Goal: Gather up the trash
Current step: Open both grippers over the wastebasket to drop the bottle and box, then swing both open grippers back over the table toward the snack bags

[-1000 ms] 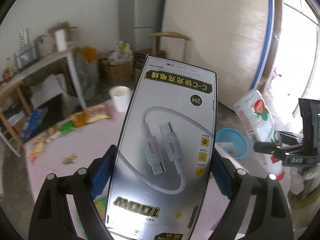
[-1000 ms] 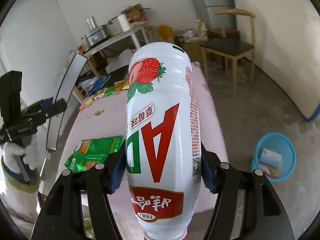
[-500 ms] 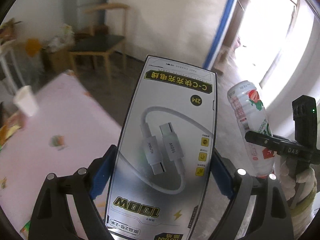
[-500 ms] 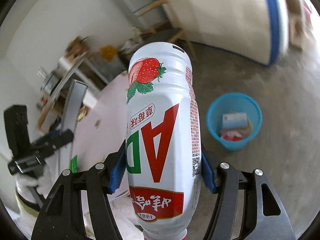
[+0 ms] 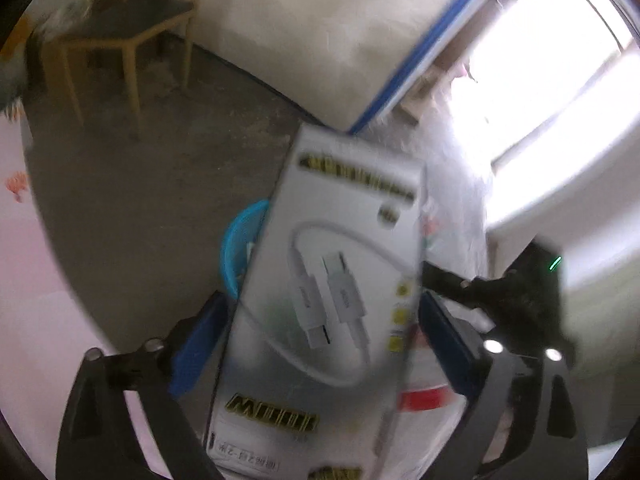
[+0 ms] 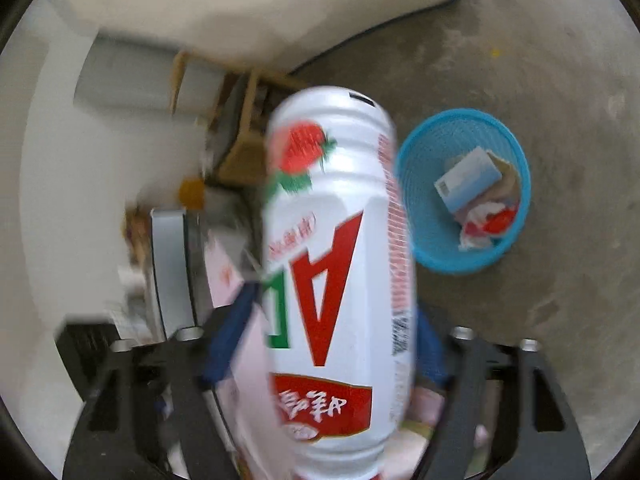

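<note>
My left gripper (image 5: 320, 332) is shut on a flat white cable box (image 5: 332, 280), held upright in front of the camera. Behind the box a blue mesh trash basket (image 5: 240, 248) stands on the floor, mostly hidden. My right gripper (image 6: 332, 344) is shut on a white strawberry drink bottle (image 6: 332, 240), cap end toward the camera. The blue basket (image 6: 424, 184) lies just right of the bottle on the concrete floor, holding a light blue carton (image 6: 468, 178) and crumpled wrappers. The cable box shows edge-on in the right wrist view (image 6: 172, 268). Both views are motion-blurred.
A wooden chair (image 5: 120, 44) stands at the upper left. The pink table (image 5: 28, 280) edge fills the left side. A large board with a blue rim (image 5: 320, 32) leans against the wall. A bright doorway (image 5: 560, 80) is at the right.
Both grippers have swung away from the table toward the floor. The blue basket has come closer and now sits just beyond both held items. Both grips are unchanged.
</note>
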A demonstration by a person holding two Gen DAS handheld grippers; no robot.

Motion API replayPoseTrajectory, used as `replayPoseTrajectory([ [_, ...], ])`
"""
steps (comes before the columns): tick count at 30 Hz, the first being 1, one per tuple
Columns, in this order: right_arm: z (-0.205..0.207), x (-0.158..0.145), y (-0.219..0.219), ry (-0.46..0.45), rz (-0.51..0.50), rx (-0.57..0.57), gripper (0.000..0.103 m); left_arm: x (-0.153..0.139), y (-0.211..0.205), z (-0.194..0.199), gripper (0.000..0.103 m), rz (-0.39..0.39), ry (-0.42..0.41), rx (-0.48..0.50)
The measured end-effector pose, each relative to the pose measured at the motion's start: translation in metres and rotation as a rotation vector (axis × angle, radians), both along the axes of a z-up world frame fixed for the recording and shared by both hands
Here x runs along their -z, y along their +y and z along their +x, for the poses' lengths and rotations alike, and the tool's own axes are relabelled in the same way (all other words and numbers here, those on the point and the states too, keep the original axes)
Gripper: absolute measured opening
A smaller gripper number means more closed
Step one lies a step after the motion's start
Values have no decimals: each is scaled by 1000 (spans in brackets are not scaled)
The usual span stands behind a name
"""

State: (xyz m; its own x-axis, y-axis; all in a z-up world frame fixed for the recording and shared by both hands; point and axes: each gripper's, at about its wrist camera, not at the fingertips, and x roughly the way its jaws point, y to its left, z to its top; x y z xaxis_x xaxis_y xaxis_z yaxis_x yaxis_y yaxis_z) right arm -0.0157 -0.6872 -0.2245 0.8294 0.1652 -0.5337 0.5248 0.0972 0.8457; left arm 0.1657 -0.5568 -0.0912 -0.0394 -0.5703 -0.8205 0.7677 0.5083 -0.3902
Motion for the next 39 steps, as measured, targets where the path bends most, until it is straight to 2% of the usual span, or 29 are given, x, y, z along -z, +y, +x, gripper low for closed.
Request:
replayPoseTrajectory([
  [3,4,40,-6,50,76,42,87,11,-8,3,95,23,21,-48],
  [5,-2,60,3,78,126,61,84,17,-1,1,95,5,60,-52],
  [8,-17,67,23,86,93,38,83,13,21,-3,95,-35,47,-44],
  [10,-23,63,21,96,70,26,81,7,38,-6,95,-61,40,-46],
  [14,-48,47,35,109,-2,2,80,-10,71,-19,95,-115,-7,-36],
  [16,-51,40,26,117,-37,-10,80,-20,89,-29,95,-144,-33,-30],
  [22,-58,-9,55,133,-261,-89,80,-47,146,-45,95,-230,-85,-42],
  [23,-56,-25,65,129,-325,-114,80,-50,154,-44,95,-238,-91,-51],
  [26,-51,-56,92,82,-431,-182,80,-65,183,-48,95,-274,-98,-84],
  [29,-47,-80,122,-12,-469,-266,80,-79,220,-56,95,-319,-98,-104],
  [33,-32,-105,170,-112,-482,-408,80,-94,290,-60,95,-362,-134,-160],
  [37,-7,-111,222,-178,-427,-561,80,-103,388,-55,95,-350,-213,-297],
  [39,13,-112,254,-204,-386,-650,80,-102,443,-53,95,-326,-253,-401],
])
